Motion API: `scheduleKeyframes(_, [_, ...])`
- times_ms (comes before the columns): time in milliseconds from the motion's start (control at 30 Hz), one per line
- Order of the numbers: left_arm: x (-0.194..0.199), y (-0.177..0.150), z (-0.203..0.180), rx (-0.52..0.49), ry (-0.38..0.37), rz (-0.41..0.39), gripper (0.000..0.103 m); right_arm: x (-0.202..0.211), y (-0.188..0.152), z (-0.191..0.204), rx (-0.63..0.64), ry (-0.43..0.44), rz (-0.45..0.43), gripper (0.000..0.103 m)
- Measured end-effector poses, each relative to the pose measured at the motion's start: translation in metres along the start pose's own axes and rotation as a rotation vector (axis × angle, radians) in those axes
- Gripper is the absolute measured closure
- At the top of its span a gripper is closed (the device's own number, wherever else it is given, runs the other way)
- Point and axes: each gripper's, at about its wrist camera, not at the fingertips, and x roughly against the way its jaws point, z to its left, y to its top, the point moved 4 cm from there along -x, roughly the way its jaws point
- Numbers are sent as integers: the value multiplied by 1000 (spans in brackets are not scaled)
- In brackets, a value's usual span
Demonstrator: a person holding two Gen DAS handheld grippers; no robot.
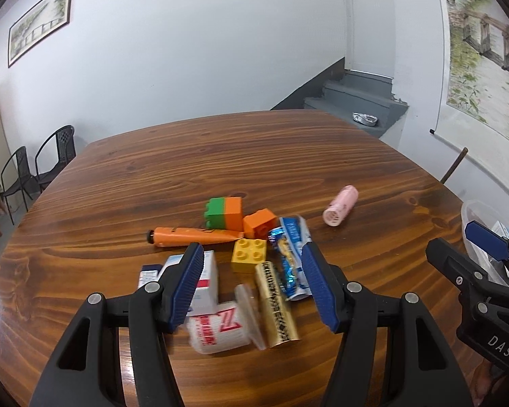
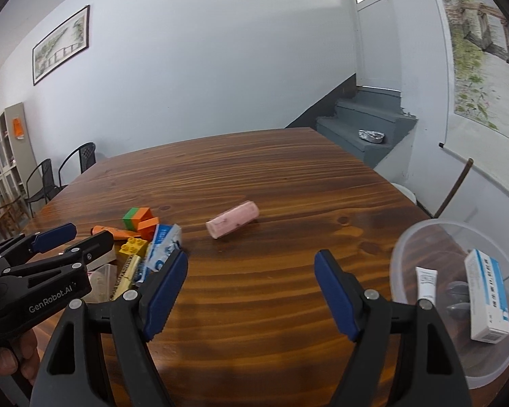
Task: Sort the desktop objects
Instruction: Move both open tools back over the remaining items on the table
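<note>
Above the wooden table [image 1: 288, 156], the left gripper [image 1: 254, 281] hung wide over the gold tube [image 1: 276, 305]; the right gripper [image 2: 251, 291] gaped empty beside the clear bowl [image 2: 403, 237].

A wooden table [image 1: 220, 156] carries a heap under and ahead of the left fingers: white boxes [image 1: 207, 278], a gold tube [image 1: 278, 305], a blue packet [image 1: 293, 257], toy bricks [image 1: 249, 254] and an orange carrot [image 1: 193, 235]. A pink roll [image 2: 232, 224] lies ahead of the right fingers; a clear bowl [image 2: 403, 254] stands right of them.
</note>
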Motion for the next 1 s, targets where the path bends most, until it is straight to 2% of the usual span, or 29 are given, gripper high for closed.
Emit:
scheduleKeyframes(567, [-16, -11, 58, 82, 52, 45, 39, -39, 2, 64, 85, 99, 72, 22])
scheduleKeyframes(1000, [-24, -15, 98, 150, 102, 70, 39, -64, 4, 76, 100, 140, 141, 22])
